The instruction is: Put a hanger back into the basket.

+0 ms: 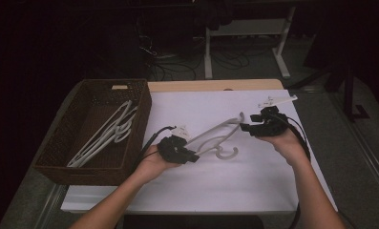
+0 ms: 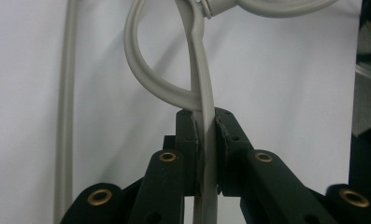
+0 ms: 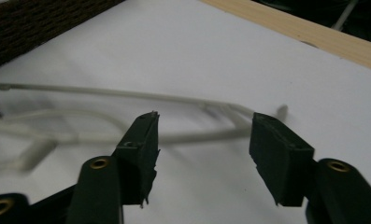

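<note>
Forearms are entering from the bottom edge over the white table (image 1: 254, 191). Left of it, the wicker basket (image 1: 58, 157) is holding more white hangers (image 1: 106, 136). Between the hands, a white hanger (image 1: 215, 136) is being held by the left gripper (image 2: 204, 140), its jaws clamping the thin bar. Across from it, the right gripper (image 3: 202, 149) is gaping, empty, the hanger's arm lying beyond its pads.

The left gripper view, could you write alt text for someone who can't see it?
Two black jaws of the left gripper are clamped on the thin arm of a pale plastic hanger, which loops upward over a white tabletop.
</note>
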`<state>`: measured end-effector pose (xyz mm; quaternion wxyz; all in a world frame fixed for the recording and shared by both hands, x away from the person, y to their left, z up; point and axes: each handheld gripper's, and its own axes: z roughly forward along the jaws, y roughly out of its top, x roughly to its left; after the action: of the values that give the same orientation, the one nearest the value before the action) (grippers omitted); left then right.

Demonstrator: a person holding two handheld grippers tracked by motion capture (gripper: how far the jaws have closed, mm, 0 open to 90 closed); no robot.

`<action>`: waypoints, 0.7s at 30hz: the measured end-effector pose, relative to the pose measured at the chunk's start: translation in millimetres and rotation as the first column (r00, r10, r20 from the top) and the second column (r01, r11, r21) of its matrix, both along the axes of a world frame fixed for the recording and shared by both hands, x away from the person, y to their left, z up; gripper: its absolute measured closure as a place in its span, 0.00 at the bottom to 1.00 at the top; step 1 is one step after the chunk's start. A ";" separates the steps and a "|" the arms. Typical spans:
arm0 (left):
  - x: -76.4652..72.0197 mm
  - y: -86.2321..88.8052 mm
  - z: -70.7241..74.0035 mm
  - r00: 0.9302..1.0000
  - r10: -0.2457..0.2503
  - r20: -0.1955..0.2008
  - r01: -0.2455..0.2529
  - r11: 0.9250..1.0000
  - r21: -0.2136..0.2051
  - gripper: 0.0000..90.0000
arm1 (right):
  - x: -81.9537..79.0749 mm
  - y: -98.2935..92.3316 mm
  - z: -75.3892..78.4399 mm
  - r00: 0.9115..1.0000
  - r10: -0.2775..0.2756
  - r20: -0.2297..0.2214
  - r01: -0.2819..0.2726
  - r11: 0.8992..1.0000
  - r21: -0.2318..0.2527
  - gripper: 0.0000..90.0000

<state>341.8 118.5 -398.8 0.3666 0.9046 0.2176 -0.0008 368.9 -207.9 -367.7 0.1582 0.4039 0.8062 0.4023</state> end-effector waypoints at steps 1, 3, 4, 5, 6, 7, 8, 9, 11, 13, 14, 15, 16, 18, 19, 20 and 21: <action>1.5 2.1 3.7 1.000 0.015 -0.003 -0.015 1.000 -0.004 0.91 | -4.3 -1.4 0.3 1.000 0.001 0.005 -0.001 1.000 0.002 0.44; 3.3 4.6 11.1 0.999 0.032 -0.002 -0.032 0.999 -0.012 0.91 | -12.4 -3.5 -0.2 1.000 0.004 0.009 -0.004 1.000 0.010 0.40; 4.2 6.4 17.2 0.999 0.041 0.001 -0.041 0.999 -0.021 0.91 | -15.2 -4.0 -0.7 1.000 0.005 0.007 -0.006 1.000 0.010 0.38; 4.7 7.7 22.5 0.999 0.046 0.008 -0.046 0.998 -0.030 0.91 | -19.9 -4.6 -2.2 1.000 0.006 0.008 -0.007 1.000 0.009 0.36; 4.9 9.1 28.4 0.999 0.051 0.014 -0.051 0.998 -0.035 0.91 | -23.6 -5.0 -3.7 1.000 0.010 0.009 -0.010 1.000 0.007 0.35; 5.1 10.4 34.4 0.998 0.056 0.021 -0.055 0.998 -0.040 0.91 | -27.4 -5.1 -5.4 1.000 0.010 0.006 -0.010 1.000 0.009 0.33; 5.2 11.9 40.6 0.998 0.060 0.028 -0.059 0.997 -0.044 0.91 | -31.1 -5.2 -7.5 1.000 0.011 0.007 -0.011 1.000 0.014 0.31; 5.3 13.8 46.9 0.997 0.064 0.038 -0.062 0.997 -0.048 0.91 | -34.9 -5.1 -9.8 1.000 0.015 0.007 -0.015 1.000 0.018 0.30; 5.3 17.8 58.4 0.997 0.068 0.047 -0.065 0.996 -0.058 0.91 | -43.5 -4.9 -16.0 1.000 0.013 0.006 -0.013 1.000 0.021 0.28; 5.2 24.5 73.3 0.995 0.075 0.059 -0.070 0.995 -0.075 0.91 | -50.0 -4.8 -22.1 1.000 0.015 0.005 -0.015 1.000 0.024 0.25; 5.2 24.5 73.3 0.995 0.075 0.059 -0.070 0.995 -0.075 0.91 | -53.7 -4.7 -25.7 1.000 0.013 -0.001 -0.013 0.999 0.029 0.24; 4.8 32.0 86.6 0.994 0.084 0.073 -0.078 0.993 -0.086 0.91 | -57.2 -4.6 -29.9 1.000 0.018 -0.008 -0.018 0.999 0.029 0.23; 5.0 36.3 93.0 0.993 0.088 0.081 -0.081 0.993 -0.091 0.91 | -59.0 -4.7 -32.0 1.000 0.022 -0.009 -0.021 0.999 0.024 0.22; 4.9 45.8 105.0 0.991 0.099 0.095 -0.089 0.991 -0.100 0.91 | -63.8 -5.3 -37.0 1.000 0.018 -0.019 -0.017 1.000 0.020 0.20; 4.9 49.6 109.2 0.990 0.103 0.101 -0.092 0.991 -0.101 0.91 | -66.0 -5.9 -39.3 1.000 0.019 -0.020 -0.019 1.000 0.019 0.19; 5.5 56.4 115.6 0.988 0.109 0.109 -0.098 0.990 -0.103 0.91 | -67.7 -6.2 -40.5 1.000 0.015 -0.022 -0.015 1.000 0.018 0.19; 6.1 62.3 120.1 0.986 0.118 0.115 -0.106 0.989 -0.106 0.91 | -70.0 -6.9 -42.5 1.000 0.013 -0.021 -0.013 1.000 0.020 0.19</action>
<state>347.8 180.8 -278.7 0.4232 0.8699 0.2453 0.0638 298.9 -214.8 -410.1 0.1429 0.4045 0.8063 0.4071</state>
